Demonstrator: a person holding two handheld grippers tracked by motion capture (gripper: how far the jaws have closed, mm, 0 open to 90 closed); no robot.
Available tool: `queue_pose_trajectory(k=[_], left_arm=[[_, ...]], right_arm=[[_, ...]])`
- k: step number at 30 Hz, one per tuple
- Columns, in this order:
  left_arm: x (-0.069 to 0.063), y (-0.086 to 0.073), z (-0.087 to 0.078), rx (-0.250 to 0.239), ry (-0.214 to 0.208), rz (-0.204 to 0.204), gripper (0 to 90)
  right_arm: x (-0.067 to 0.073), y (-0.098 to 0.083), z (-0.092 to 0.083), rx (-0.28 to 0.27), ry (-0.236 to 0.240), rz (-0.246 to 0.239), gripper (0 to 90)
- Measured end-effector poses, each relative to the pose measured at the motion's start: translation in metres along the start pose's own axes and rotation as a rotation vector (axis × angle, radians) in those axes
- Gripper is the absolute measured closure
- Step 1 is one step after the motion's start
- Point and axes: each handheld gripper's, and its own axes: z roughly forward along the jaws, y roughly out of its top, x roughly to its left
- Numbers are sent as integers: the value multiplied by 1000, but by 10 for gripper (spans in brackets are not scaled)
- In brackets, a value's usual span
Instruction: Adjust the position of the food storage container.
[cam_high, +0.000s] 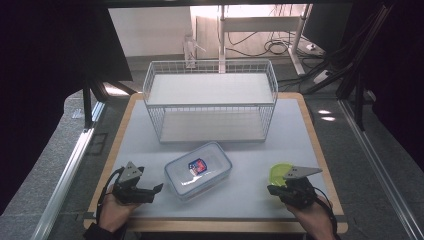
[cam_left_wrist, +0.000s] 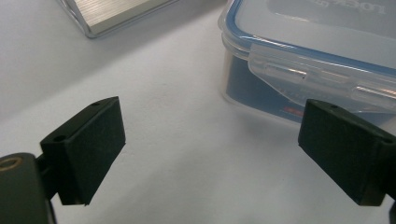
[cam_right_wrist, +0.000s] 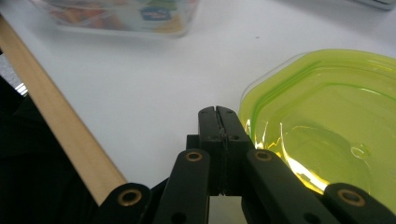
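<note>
Left gripper (cam_left_wrist: 210, 154) open beside clear container (cam_left_wrist: 322, 51), right gripper (cam_right_wrist: 218, 114) closed by green lid (cam_right_wrist: 327, 121)

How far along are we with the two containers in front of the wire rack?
Nothing looks done: both rack shelves are bare. The clear lidded container sits on the table, the left gripper open beside it with nothing between its jaws. The right gripper is shut, next to the green container, holding nothing. Any grasping and placing is left.

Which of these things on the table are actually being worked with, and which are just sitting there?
In use: clear lidded box, near the open left gripper; green lid, beside the shut right gripper.

Just there: wire basket, table, cables on the floor.
</note>
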Motion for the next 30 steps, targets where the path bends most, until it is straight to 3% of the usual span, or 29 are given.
queue_pose_trajectory(k=[9, 20, 25, 30], left_arm=[[-1, 0, 1, 24, 7, 5, 97], [-1, 0, 2, 38, 3, 1, 100], [-1, 1, 2, 53, -3, -21, 146], [-3, 3, -3, 32, -64, -8, 206]], right_arm=[[-32, -1, -6, -19, -67, 32, 900], [-57, -4, -14, -28, -130, 76, 900], [-53, -3, -13, -29, -130, 65, 900], [-41, 3, -12, -46, -99, 47, 879]])
